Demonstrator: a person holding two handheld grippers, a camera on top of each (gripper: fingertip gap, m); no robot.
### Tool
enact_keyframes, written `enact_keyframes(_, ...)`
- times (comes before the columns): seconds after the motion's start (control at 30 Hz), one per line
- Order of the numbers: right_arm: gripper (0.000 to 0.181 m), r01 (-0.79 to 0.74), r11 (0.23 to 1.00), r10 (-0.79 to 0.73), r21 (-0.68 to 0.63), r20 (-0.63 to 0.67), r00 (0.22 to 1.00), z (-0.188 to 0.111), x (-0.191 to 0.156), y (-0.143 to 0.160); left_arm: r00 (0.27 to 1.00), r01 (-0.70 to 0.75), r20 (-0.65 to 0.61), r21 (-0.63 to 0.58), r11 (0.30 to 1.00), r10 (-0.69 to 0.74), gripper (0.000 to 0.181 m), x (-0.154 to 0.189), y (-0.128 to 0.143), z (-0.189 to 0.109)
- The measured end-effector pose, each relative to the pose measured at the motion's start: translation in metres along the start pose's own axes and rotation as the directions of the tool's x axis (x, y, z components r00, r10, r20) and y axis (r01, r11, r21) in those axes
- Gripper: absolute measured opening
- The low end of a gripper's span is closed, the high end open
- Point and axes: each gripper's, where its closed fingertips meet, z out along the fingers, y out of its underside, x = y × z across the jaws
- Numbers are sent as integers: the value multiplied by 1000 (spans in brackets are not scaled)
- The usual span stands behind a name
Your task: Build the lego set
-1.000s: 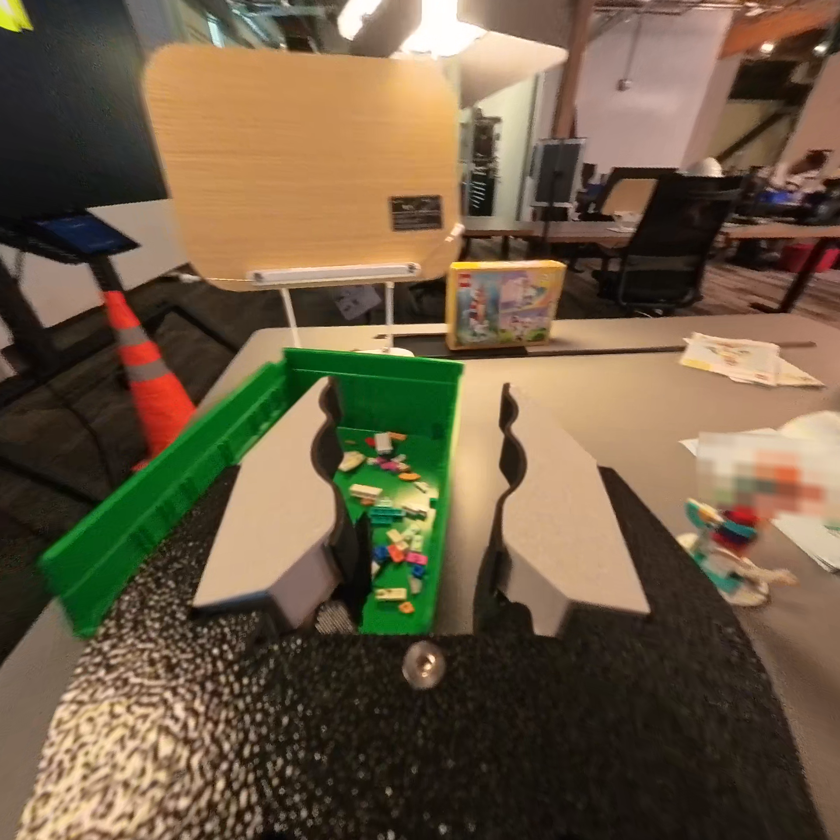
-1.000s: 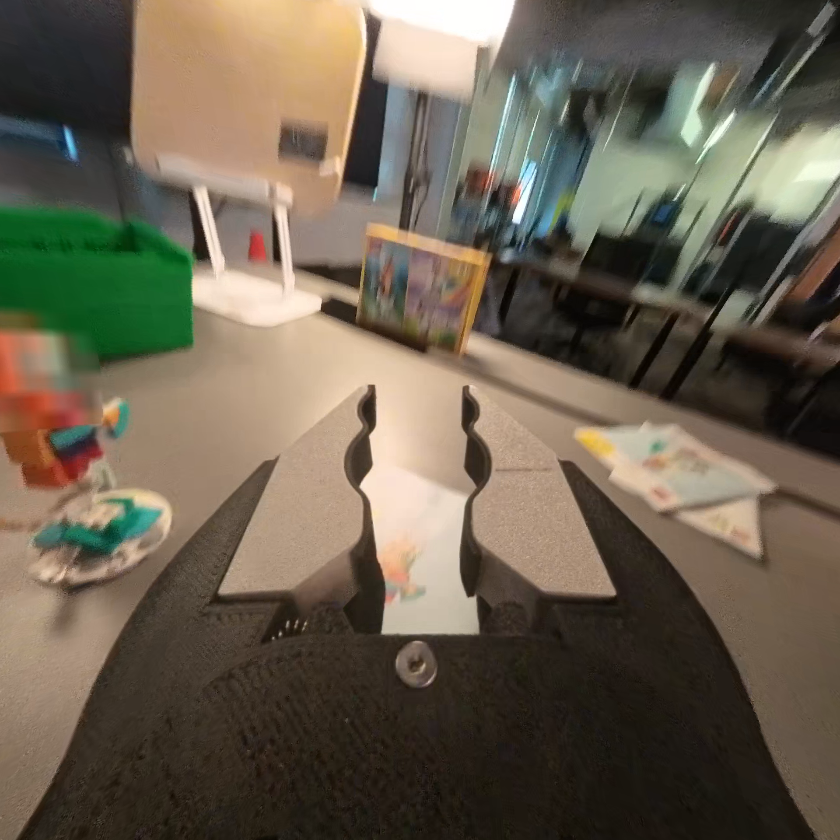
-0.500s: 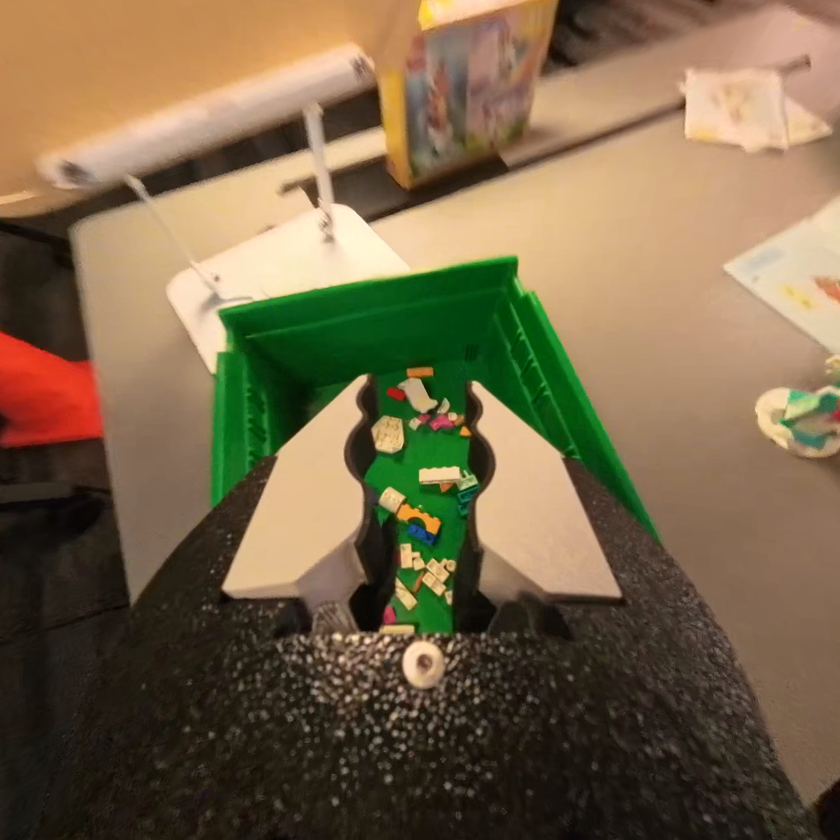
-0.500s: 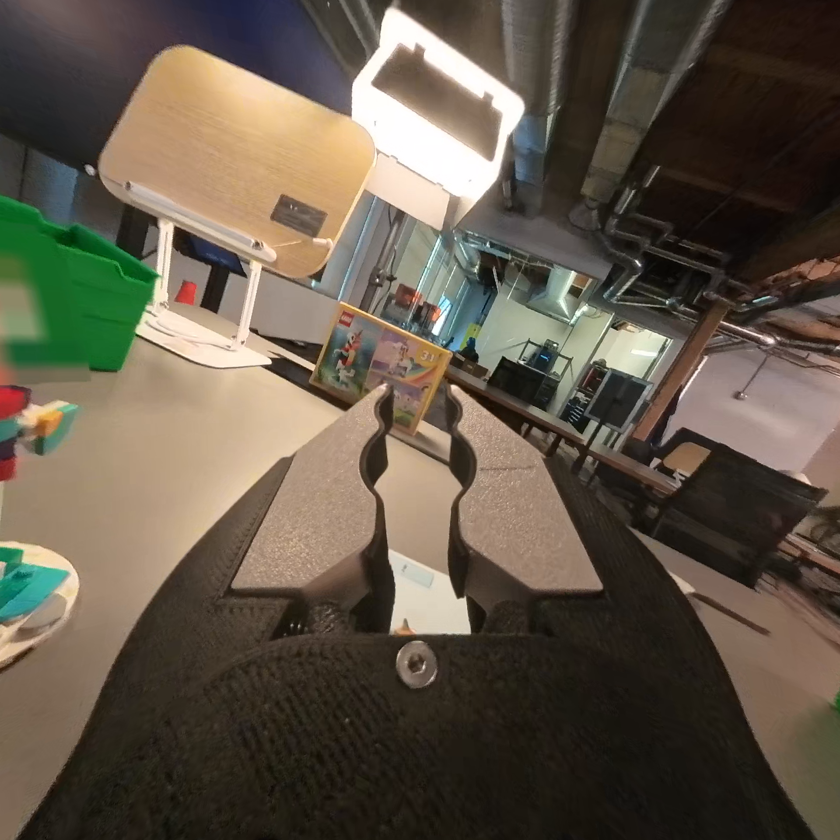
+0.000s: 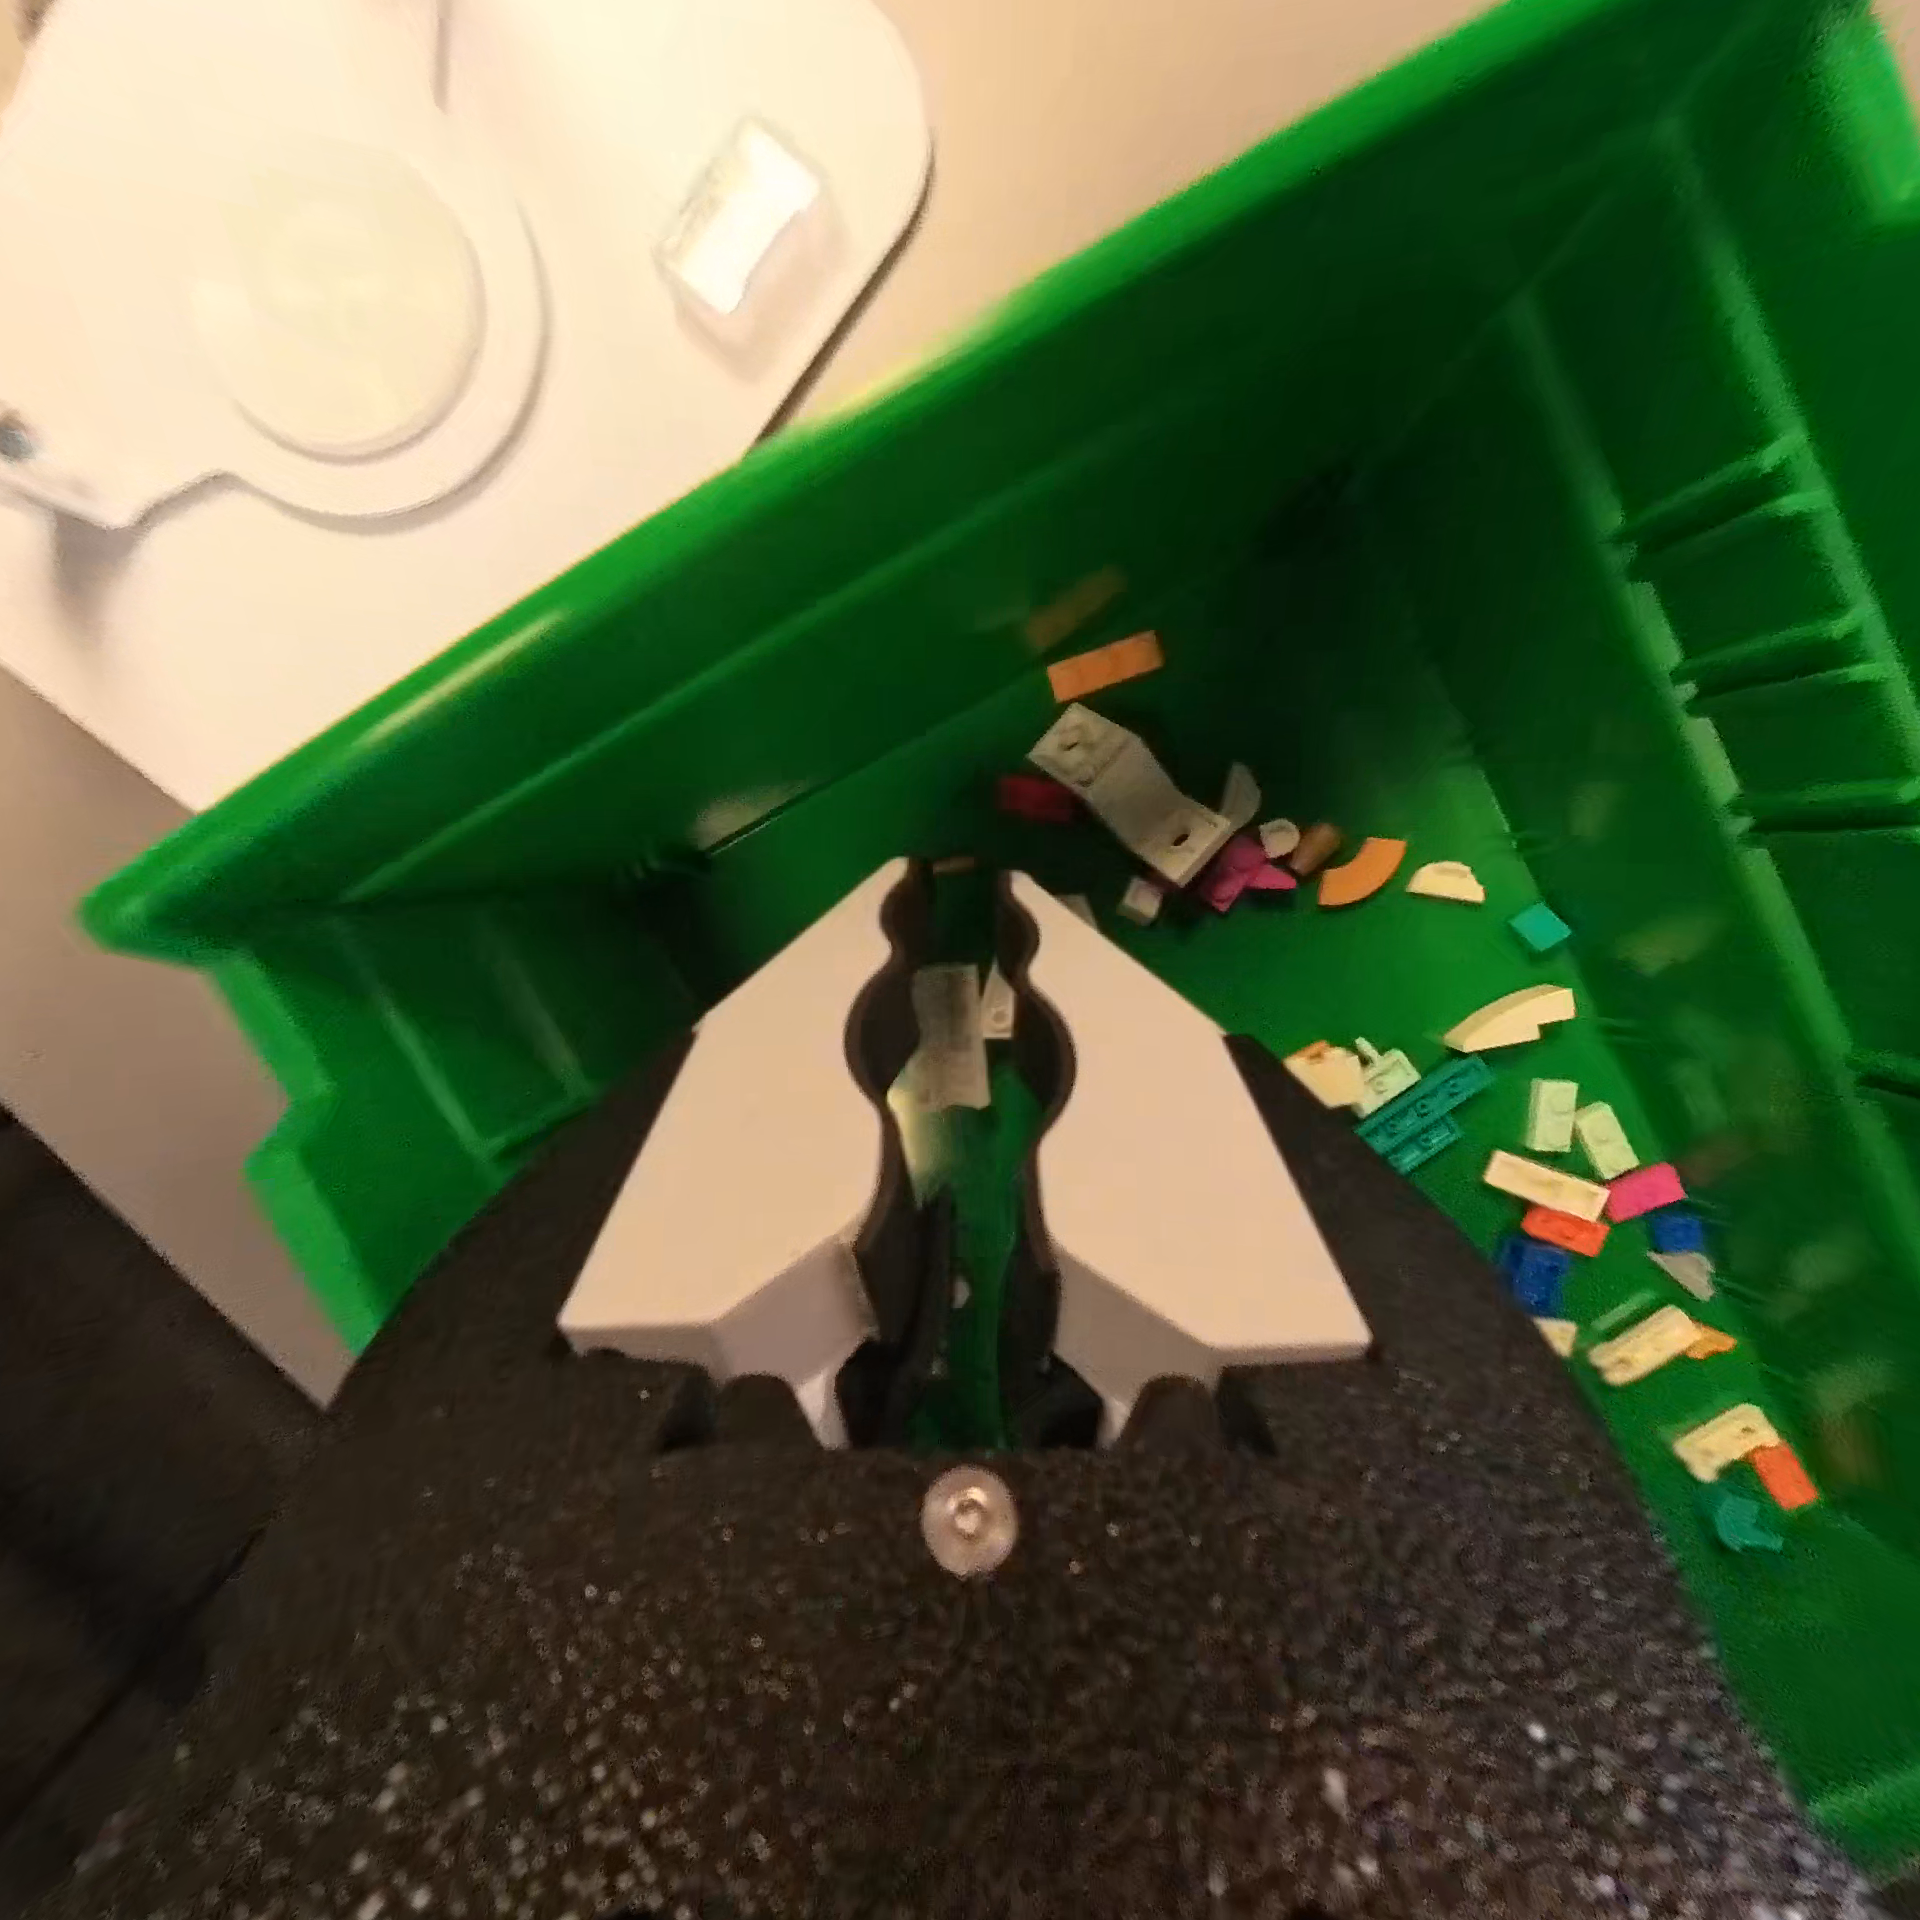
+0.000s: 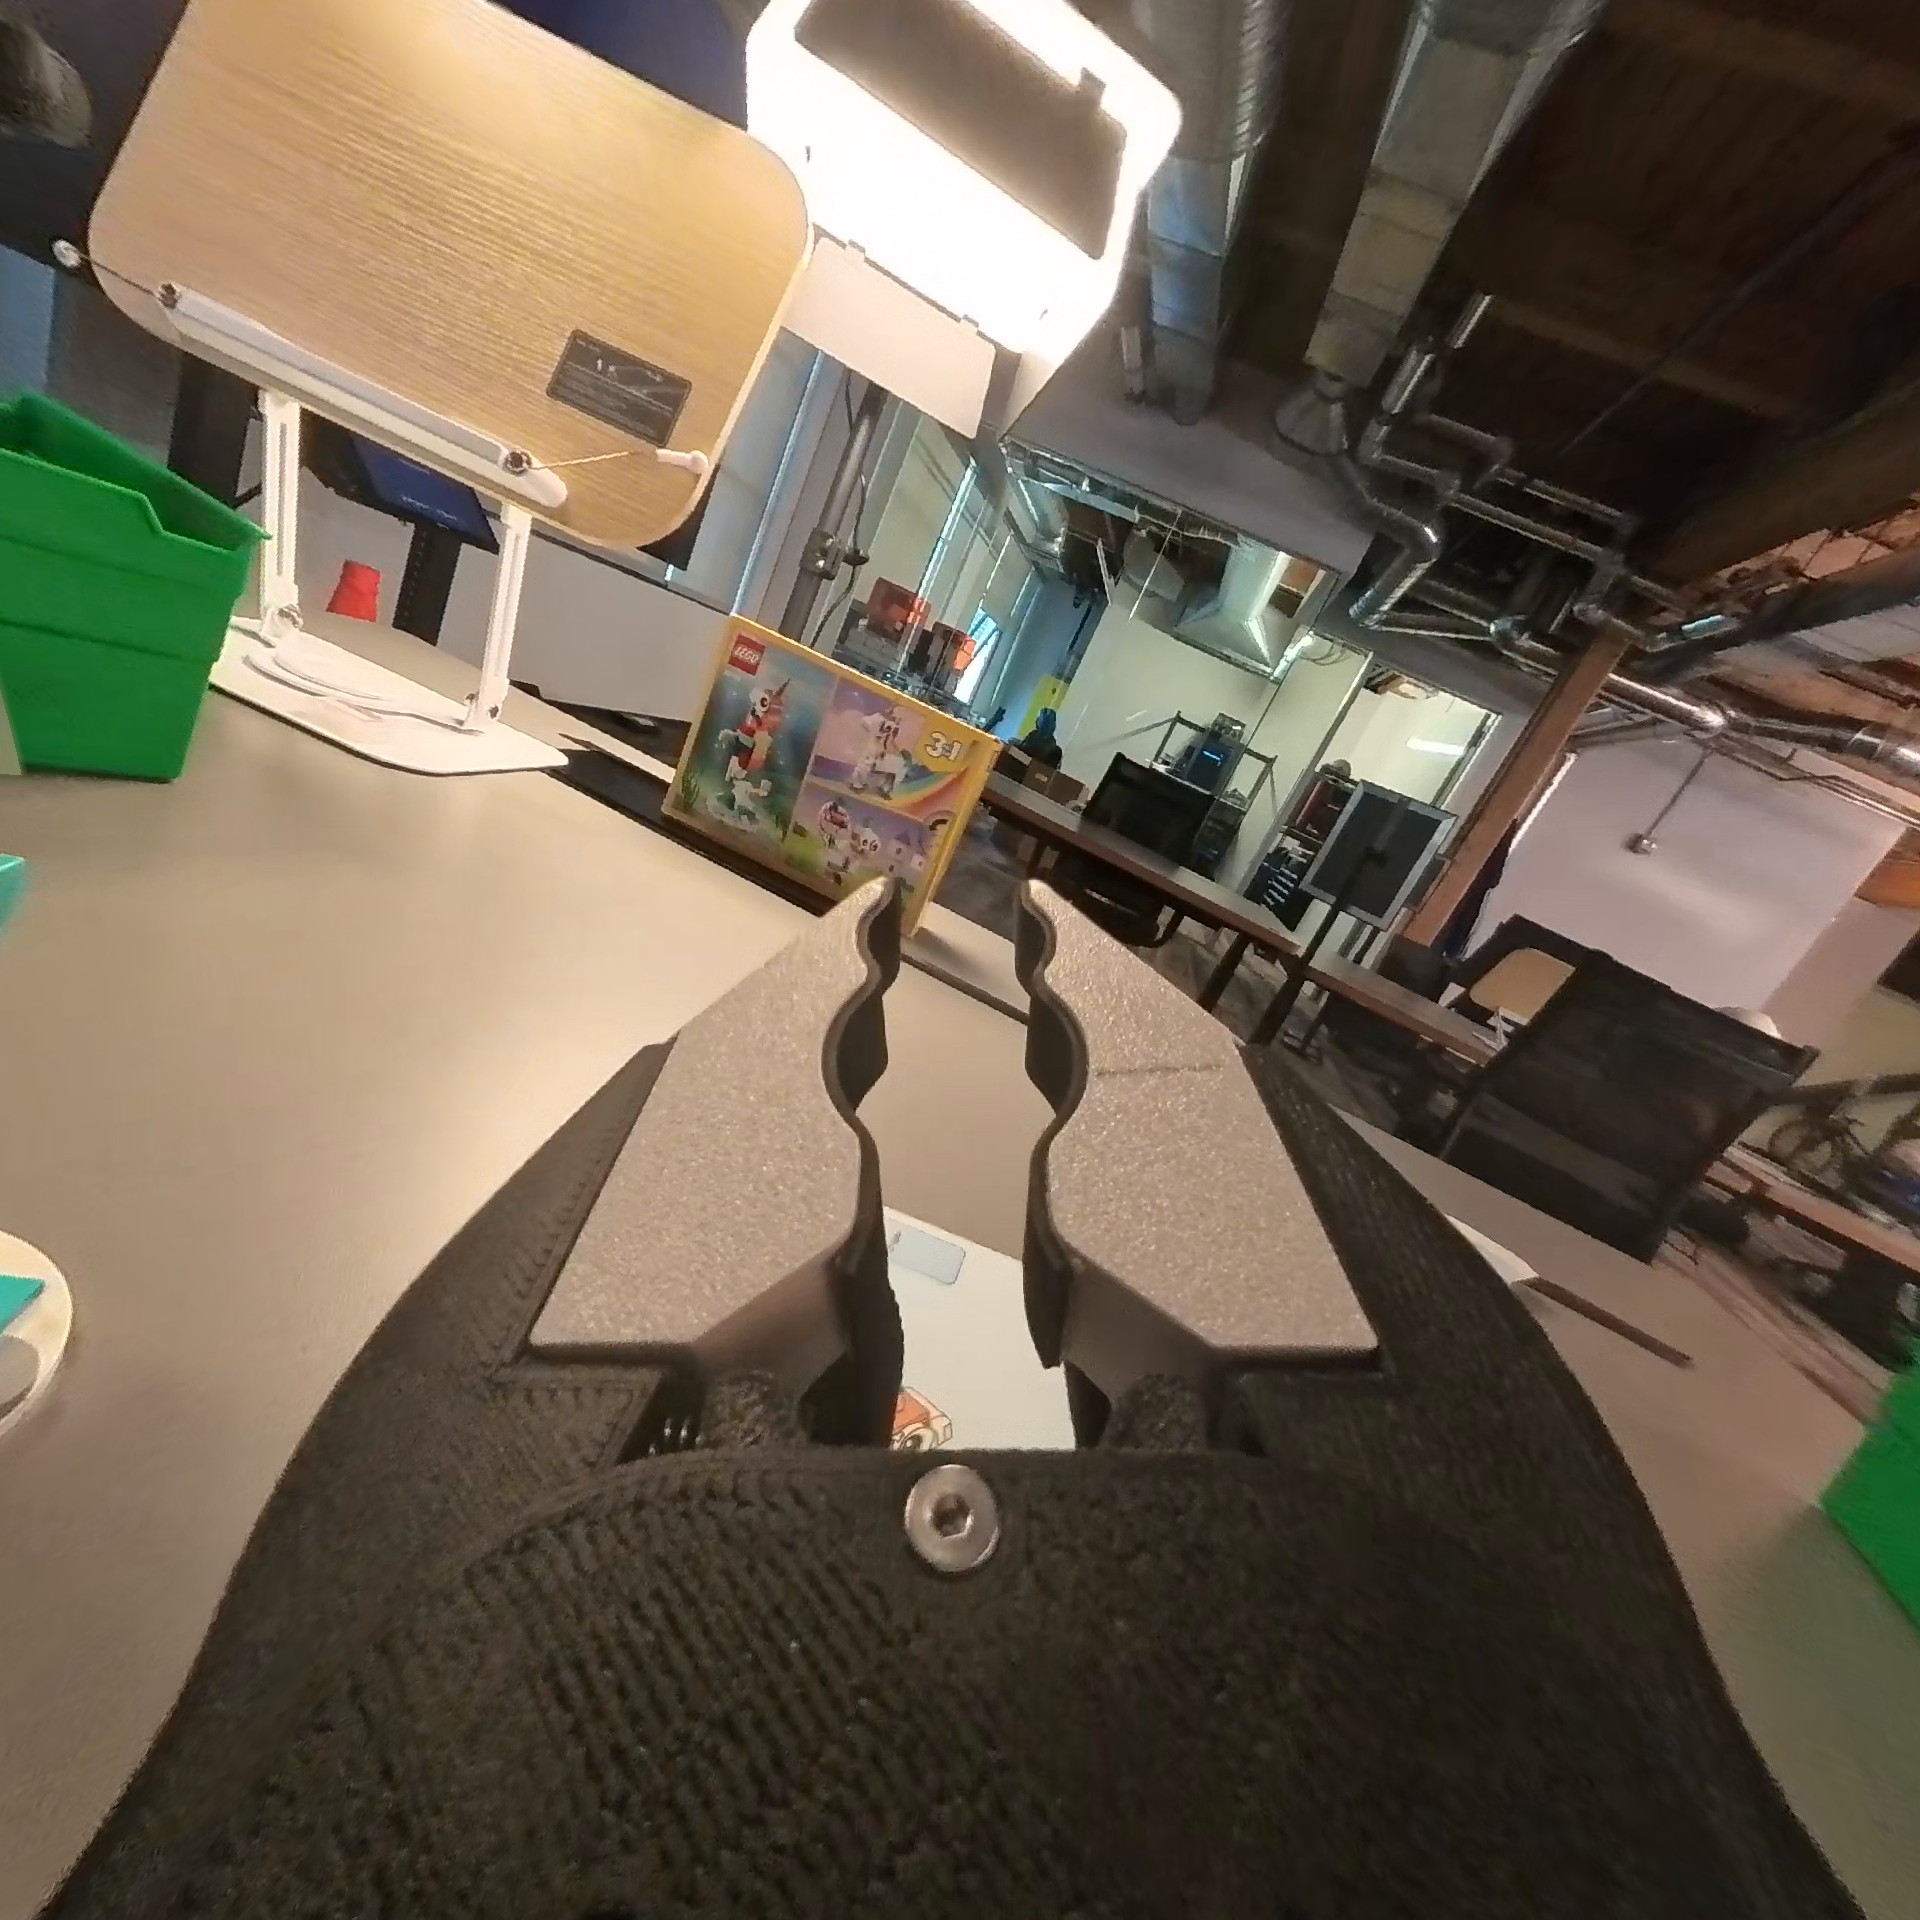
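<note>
My left gripper is down inside the green bin, near its far left corner. Its jaws stand a narrow gap apart. A pale lego piece shows between the pads; blur hides whether they touch it. Several loose coloured pieces lie on the bin floor to the right. My right gripper is open and empty, held low over the grey table above an instruction booklet. The white round base of the partly built model shows at the left edge.
A wooden book stand on a white foot stands behind the bin. The yellow lego box stands at the table's far edge. Another green object is at the right edge. The tips of one gripper are about 45 cm away from the tips of the other. The partly built model is about 15 cm from my right fingertips and 35 cm from my left.
My left gripper has dropped deep into the bin toward its far corner and its jaws have narrowed. My right gripper has tilted a little; its jaws are much the same.
</note>
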Motion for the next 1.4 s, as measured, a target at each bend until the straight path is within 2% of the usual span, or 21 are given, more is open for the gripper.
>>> enact_keyframes(0.1, 19, 18, 1000, -18, -8, 10, 1000, 1, -3, 1, 1000, -25, -7, -46, 999, 25, 7, 2, 4, 12)
enact_keyframes(0.23, 19, 26, 1000, -26, -14, 21, 999, 2, -6, 2, 993, -101, 55, -89, 991, 107, 4, -11, 8, 18)
enact_keyframes(0.4, 19, 16, 1000, -15, -23, 29, 999, 3, -7, 5, 997, 73, -2, -90, 993, -73, 4, -8, 4, 24)
enact_keyframes(0.5, 19, 12, 1000, -11, -22, 34, 999, 3, -7, 5, 988, 153, 27, -105, 983, -151, 8, -15, 6, 27)
enact_keyframes(0.73, 19, 13, 1000, -12, -20, 53, 999, 4, -10, 5, 968, 245, -18, -147, 958, -250, 22, -9, 12, 27)
enact_keyframes(0.93, 18, 20, 1000, -19, -20, 63, 998, 4, -13, 5, 958, 279, -22, -164, 946, -287, 22, -9, 15, 25)
enact_keyframes(1.17, 17, 28, 999, -27, -18, 73, 997, 4, -15, 5, 955, 296, 30, -176, 939, -296, 20, -11, 19, 24)
enact_keyframes(1.27, 17, 20, 1000, -19, -14, 73, 997, 4, -15, 4, 957, 289, 72, -176, 941, -281, 13, -15, 20, 24)
enact_keyframes(1.33, 17, 10, 1000, -10, -9, 74, 997, 3, -14, 3, 965, 255, 112, -183, 950, -237, 1, -19, 24, 23)
enact_keyframes(1.4, 17, -1, 1000, 1, -3, 77, 997, 3, -14, 2, 971, 225, 119, -167, 960, -207, 1, -19, 24, 23)
